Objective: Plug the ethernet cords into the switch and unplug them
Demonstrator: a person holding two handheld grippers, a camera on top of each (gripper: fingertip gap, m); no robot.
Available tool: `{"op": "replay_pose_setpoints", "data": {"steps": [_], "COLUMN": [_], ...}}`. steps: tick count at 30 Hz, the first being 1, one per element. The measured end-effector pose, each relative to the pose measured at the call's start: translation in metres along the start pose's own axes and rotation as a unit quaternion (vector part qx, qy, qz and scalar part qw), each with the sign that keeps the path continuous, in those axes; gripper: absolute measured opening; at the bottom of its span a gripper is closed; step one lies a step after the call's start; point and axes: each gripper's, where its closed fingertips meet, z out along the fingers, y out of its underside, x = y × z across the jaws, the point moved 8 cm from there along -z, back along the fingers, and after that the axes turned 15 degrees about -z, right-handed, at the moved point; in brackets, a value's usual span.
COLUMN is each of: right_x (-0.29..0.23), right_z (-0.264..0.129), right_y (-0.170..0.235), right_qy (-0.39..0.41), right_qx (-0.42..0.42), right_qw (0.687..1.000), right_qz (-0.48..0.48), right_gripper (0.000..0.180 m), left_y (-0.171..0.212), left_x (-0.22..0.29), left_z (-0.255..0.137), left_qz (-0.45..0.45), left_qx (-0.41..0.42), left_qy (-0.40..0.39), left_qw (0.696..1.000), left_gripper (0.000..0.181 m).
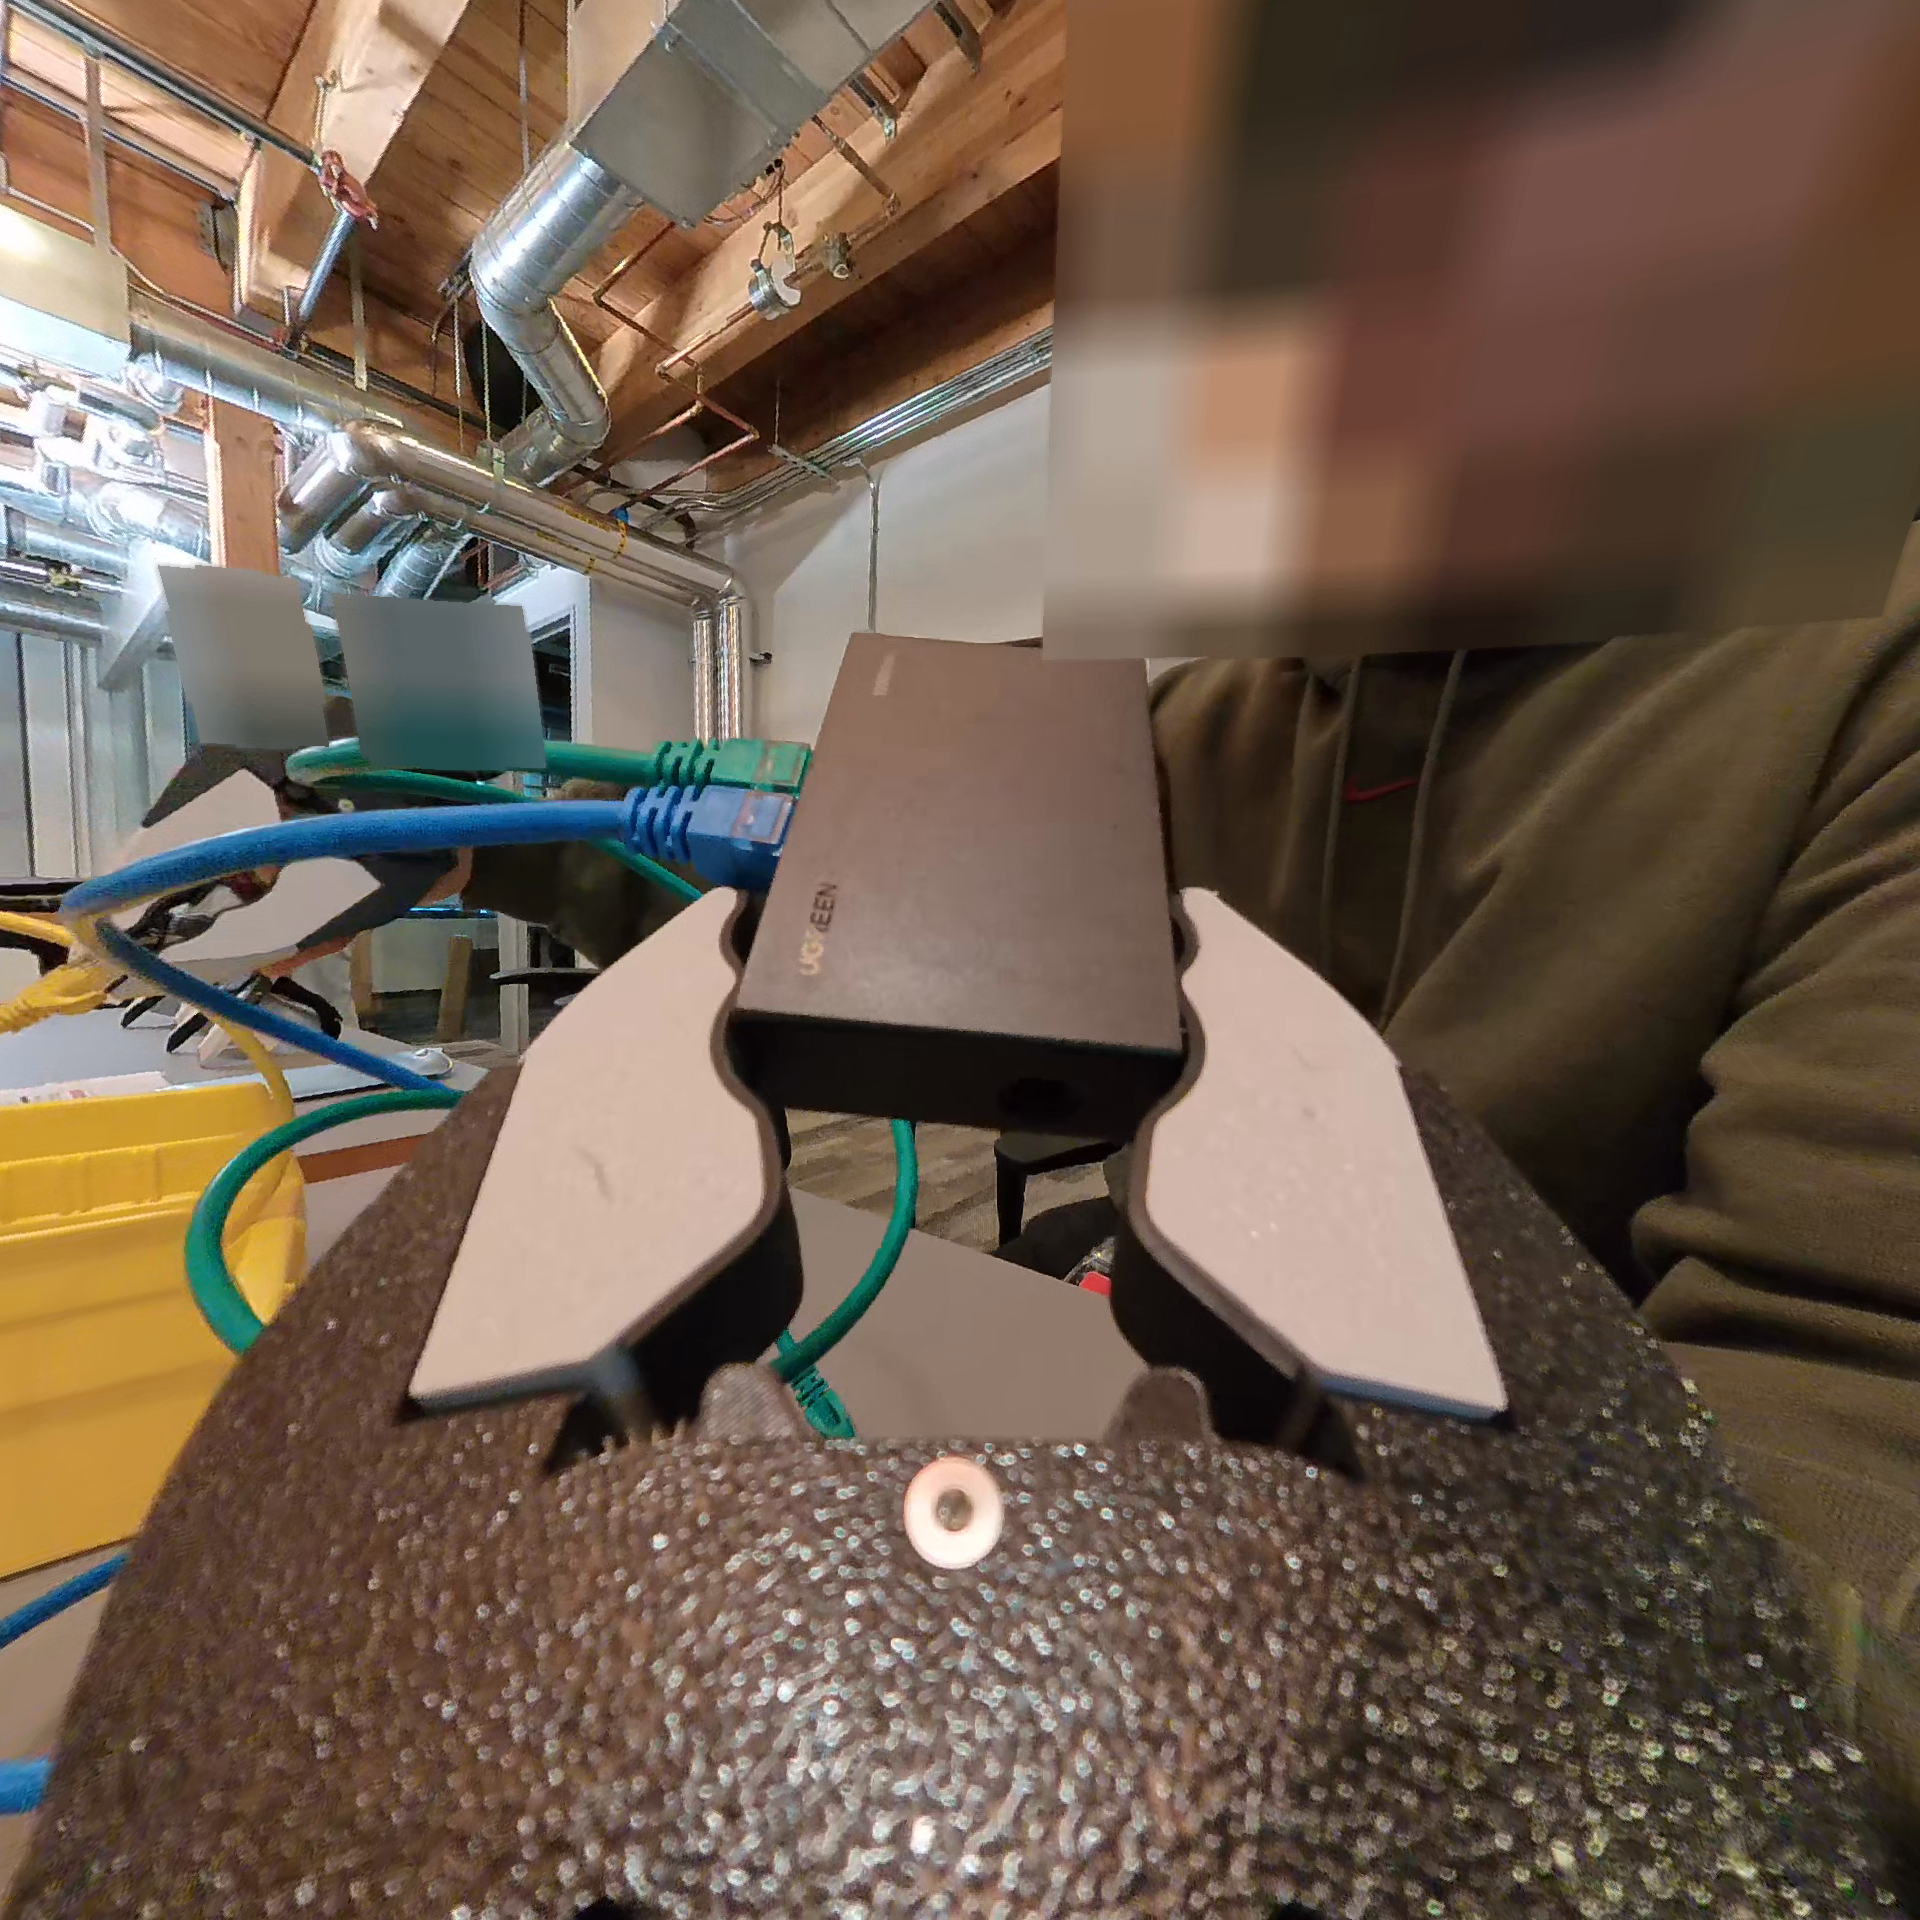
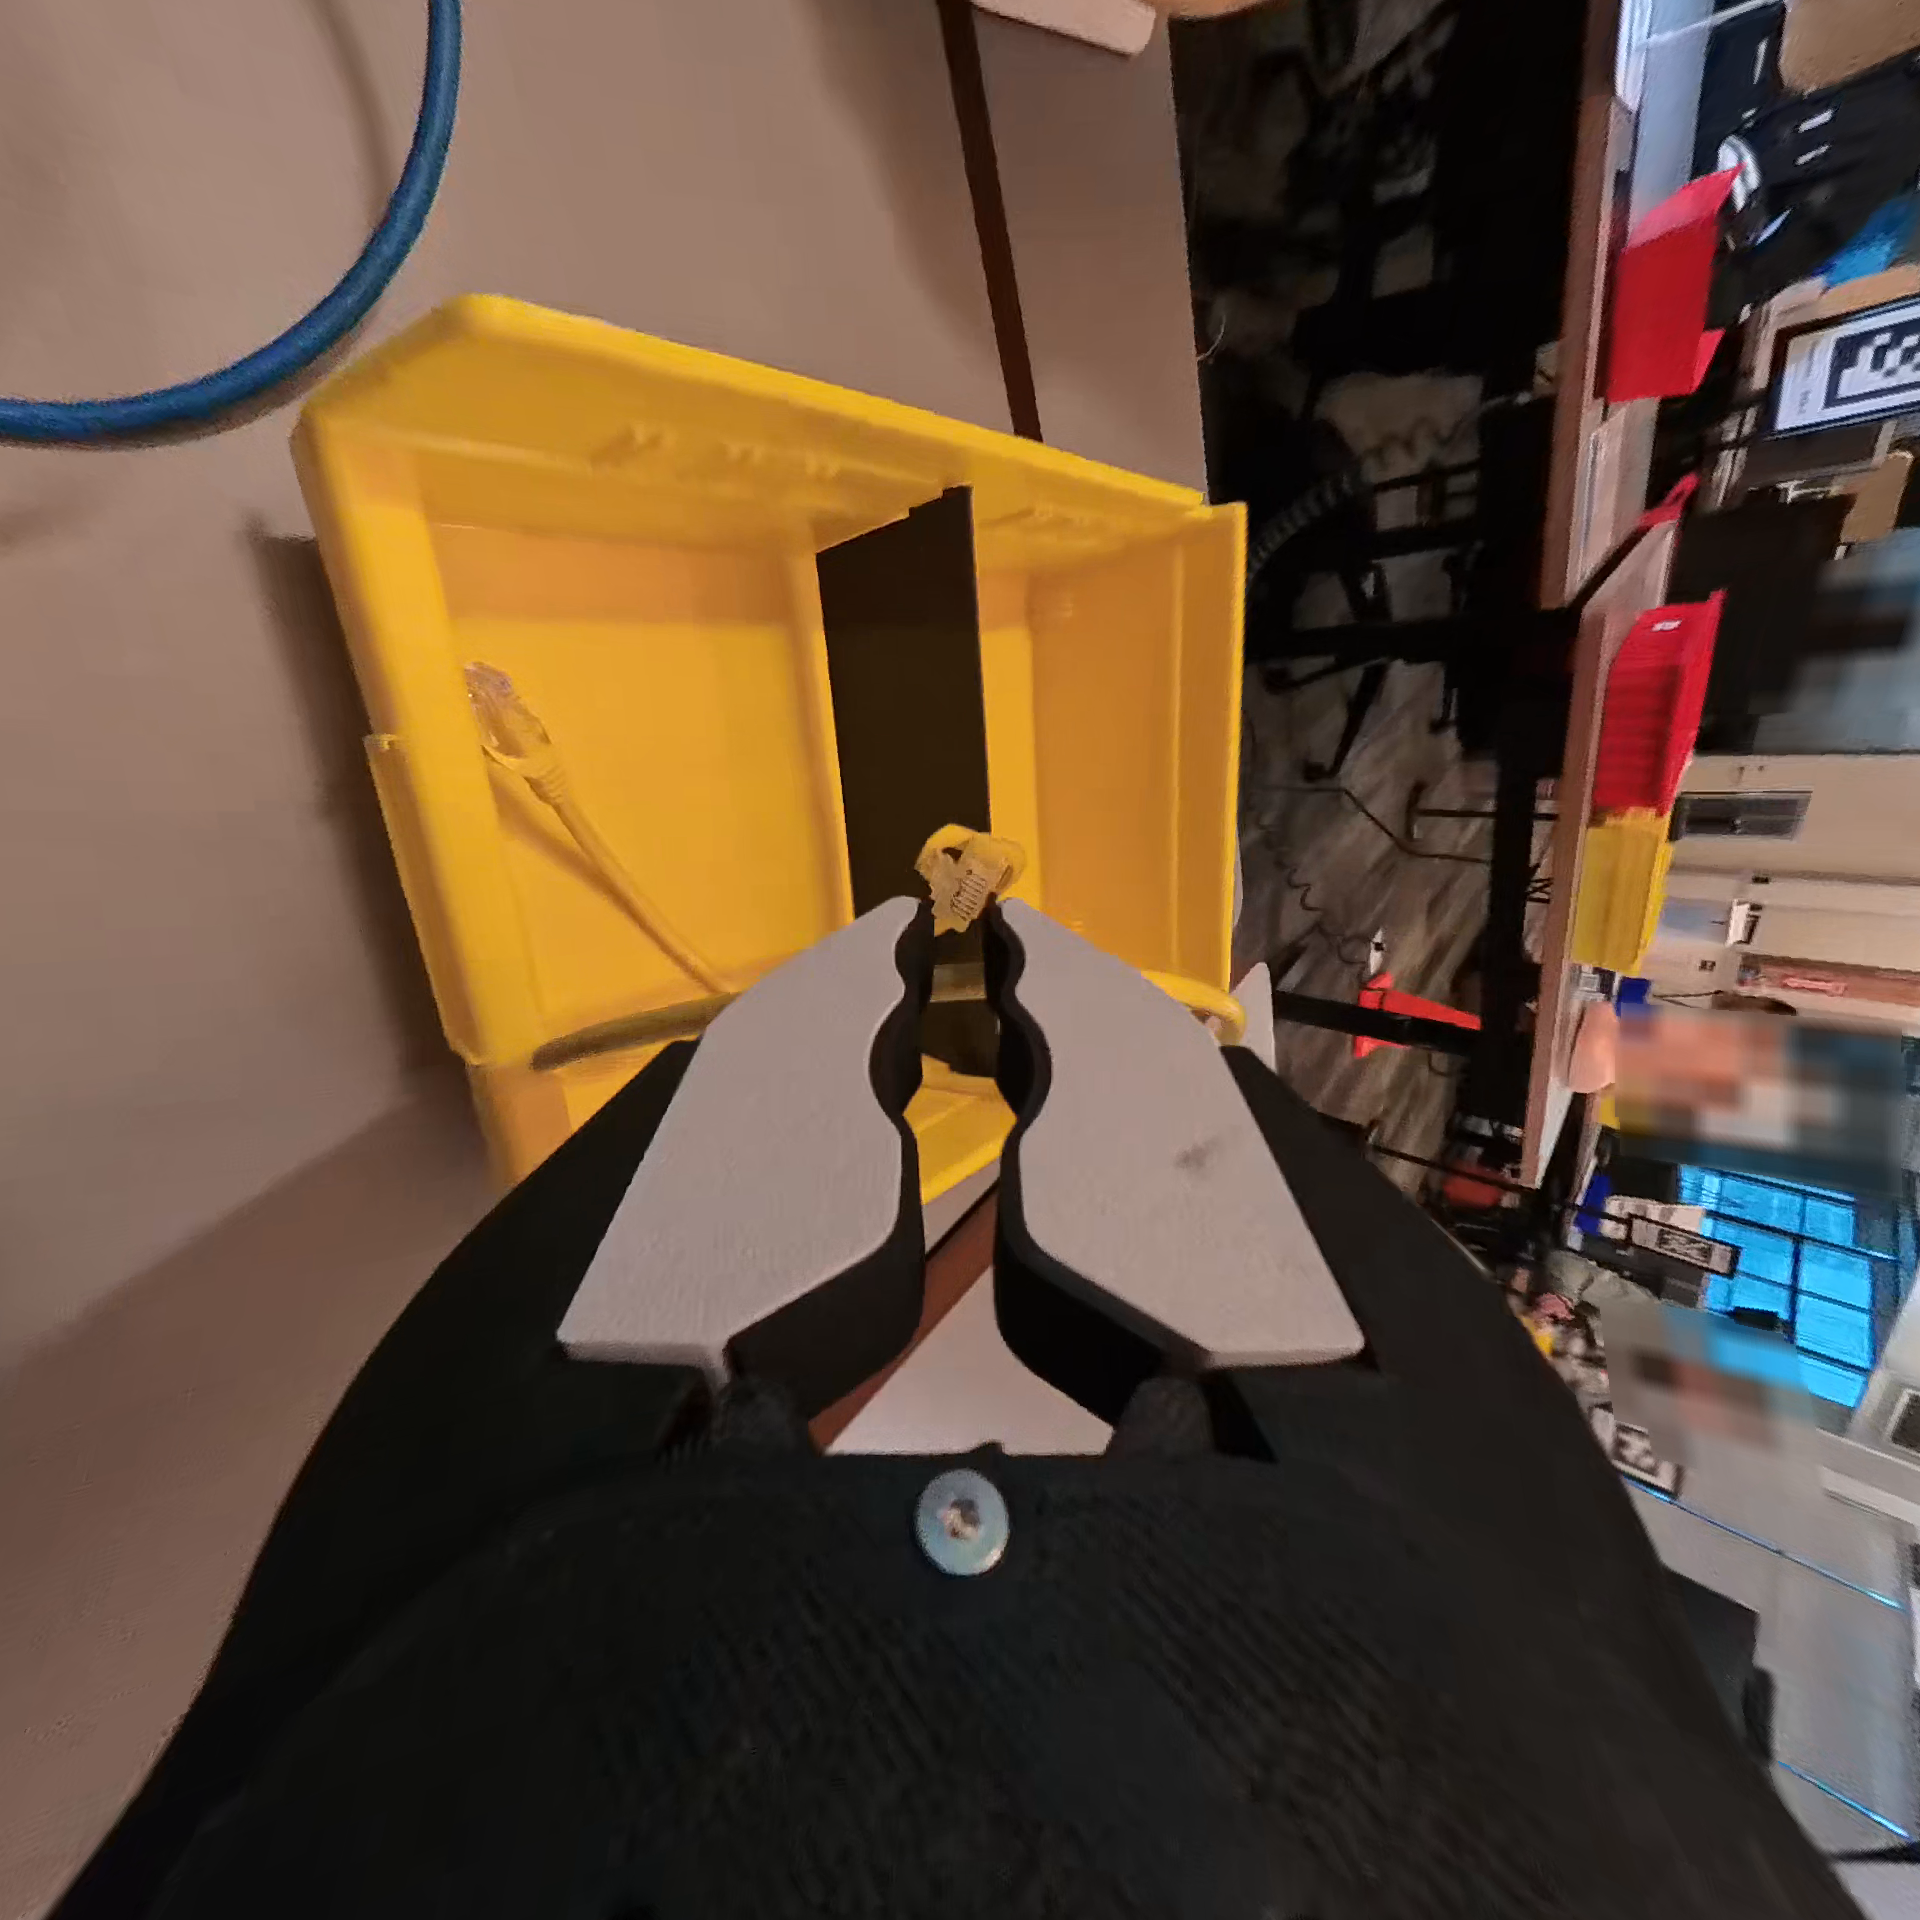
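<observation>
My left gripper [image 1: 961, 920] is shut on a black switch [image 1: 977, 852] and holds it up in the air. A green cord's plug [image 1: 764, 764] and a blue cord's plug [image 1: 738, 826] sit in the switch's left side. My right gripper [image 2: 961, 909] is shut on a yellow cord's plug [image 2: 966, 873], held at the fingertips above a yellow bin [image 2: 644, 727]. The yellow cord's other plug [image 2: 509, 717] lies inside the bin. The right gripper also shows in the left wrist view [image 1: 301, 894], far left of the switch, near the yellow cord [image 1: 62, 1003].
The yellow bin [image 1: 104, 1247] stands on a beige table [image 2: 156, 935] and has a black divider [image 2: 904, 675]. Blue cord [image 2: 395, 260] loops over the table. A person in an olive hoodie [image 1: 1558, 987] is close behind the switch. Shelves with red and yellow bins [image 2: 1652, 727] stand beyond the table.
</observation>
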Motion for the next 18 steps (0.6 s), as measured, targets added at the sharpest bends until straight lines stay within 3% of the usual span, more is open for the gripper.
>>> {"op": "replay_pose_setpoints", "data": {"steps": [2,4,9,11,14,18], "right_x": [-0.005,-0.008,-0.010,-0.002,0.004,-0.005], "right_z": [0.002,0.006,0.004,-0.005,-0.021,-0.035], "right_y": [0.008,0.020,0.009,0.001,-0.011,-0.026], "right_qy": [-0.029,-0.038,0.005,0.048,0.052,0.043], "right_qx": [-0.041,-0.084,0.018,0.078,0.184,0.176], "right_qw": [0.999,0.996,0.996,0.986,0.959,0.961], "right_qz": [-0.011,-0.003,0.089,0.140,0.209,0.208], "right_gripper": [0.010,0.026,0.038,0.042,0.041,0.042], "left_y": [0.000,0.001,0.001,0.001,0.001,0.002], "left_x": [0.000,-0.001,-0.001,-0.001,-0.001,-0.002], "left_z": [-0.001,-0.001,0.000,-0.001,-0.001,0.000], "left_qz": [0.000,-0.002,-0.002,-0.001,-0.003,-0.004], "left_qx": [0.003,0.004,0.002,0.003,0.006,0.001], "left_qy": [0.000,0.001,0.001,0.002,0.001,0.000], "left_qw": [1.000,1.000,1.000,1.000,1.000,1.000], "left_gripper": [0.073,0.073,0.073,0.073,0.073,0.073]}}
